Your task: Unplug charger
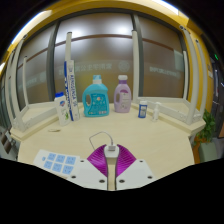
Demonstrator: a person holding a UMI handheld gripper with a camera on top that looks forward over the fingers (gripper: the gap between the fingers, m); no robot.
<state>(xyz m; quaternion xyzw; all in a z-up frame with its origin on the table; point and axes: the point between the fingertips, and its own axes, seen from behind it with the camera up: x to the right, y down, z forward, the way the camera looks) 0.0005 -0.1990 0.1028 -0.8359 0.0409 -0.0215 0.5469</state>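
One white charger [111, 152] sits clamped between my claw's [111, 160] two magenta pads [99, 160], both pressing its sides, so my fingers are nearly closed on it. Its thin white cable [96, 136] loops away over the pale table [150, 140] just ahead. Beside my fingers lies a sheet [56, 160] with blue squares. Beyond stand a blue jug [96, 97], a pink bottle [122, 94] and a small box [143, 110].
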